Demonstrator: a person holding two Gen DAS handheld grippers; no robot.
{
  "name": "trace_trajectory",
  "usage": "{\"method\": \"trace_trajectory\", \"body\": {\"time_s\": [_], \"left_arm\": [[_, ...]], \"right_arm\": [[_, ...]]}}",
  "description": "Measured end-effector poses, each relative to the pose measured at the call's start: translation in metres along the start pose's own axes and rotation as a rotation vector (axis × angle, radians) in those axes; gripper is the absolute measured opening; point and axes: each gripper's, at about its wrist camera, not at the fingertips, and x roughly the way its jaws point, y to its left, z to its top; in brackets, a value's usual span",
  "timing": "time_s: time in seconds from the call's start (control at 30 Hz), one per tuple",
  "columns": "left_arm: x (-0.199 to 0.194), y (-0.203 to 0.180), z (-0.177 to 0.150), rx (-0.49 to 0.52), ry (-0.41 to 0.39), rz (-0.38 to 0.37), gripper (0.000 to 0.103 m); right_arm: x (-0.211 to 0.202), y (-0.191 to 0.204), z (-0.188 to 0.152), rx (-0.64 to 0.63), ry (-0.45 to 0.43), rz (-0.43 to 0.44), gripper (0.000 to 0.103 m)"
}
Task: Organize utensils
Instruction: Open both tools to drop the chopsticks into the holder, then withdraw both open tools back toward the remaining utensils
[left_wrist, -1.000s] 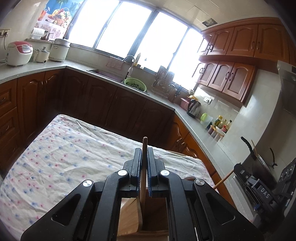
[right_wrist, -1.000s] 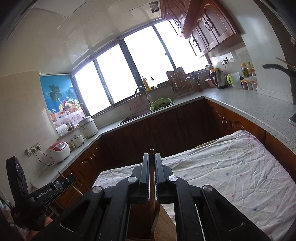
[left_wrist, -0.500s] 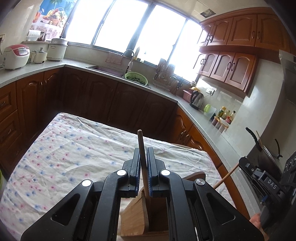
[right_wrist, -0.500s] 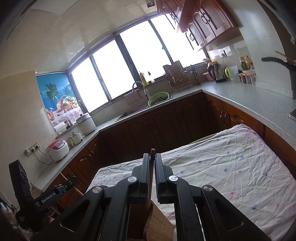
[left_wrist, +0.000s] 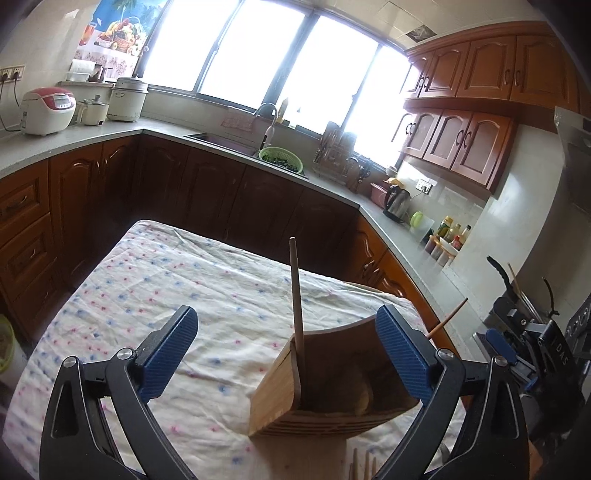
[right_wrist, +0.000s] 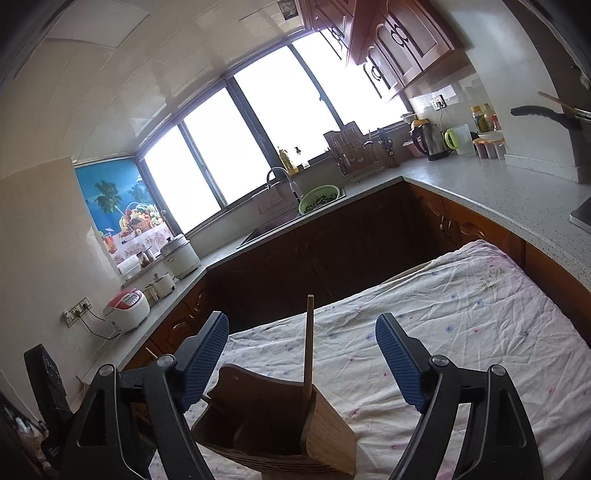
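A curved wooden utensil holder stands on the flowered tablecloth. A thin wooden stick stands upright in it against its left wall. My left gripper is opening, jaws wide on either side of the stick, and neither pad touches it. In the right wrist view the holder holds another wooden stick at its right wall. My right gripper is opening too, and that stick is free between its blue pads. A second stick leans out to the right, its lower end hidden behind my finger.
Several stick tips lie on the cloth at the bottom edge. Dark wooden cabinets and a grey counter with sink, green colander and kettle ring the table. The right gripper's black body sits at right.
Both grippers were shut on a wooden stick; both have since let go and stand wide open. Each stick stays upright in the holder, and both views have drawn back a little.
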Motion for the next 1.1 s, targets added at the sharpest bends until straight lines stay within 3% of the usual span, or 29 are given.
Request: {"method": "trace_trajectory", "body": {"time_s": [0.17, 0.73, 1.1], "left_arm": [[-0.035, 0.005, -0.014, 0.018, -0.016, 0.016, 0.1], [-0.121, 0.017, -0.072, 0.06, 0.03, 0.051, 0.102], [-0.138, 0.024, -0.113, 0.076, 0.103, 0.071, 0.102]], "right_arm": [[-0.029, 0.003, -0.007, 0.003, -0.015, 0.02, 0.103], [-0.13, 0.016, -0.058, -0.043, 0.005, 0.052, 0.103], [-0.174, -0.006, -0.095, -0.052, 0.031, -0.02, 0.103]]}}
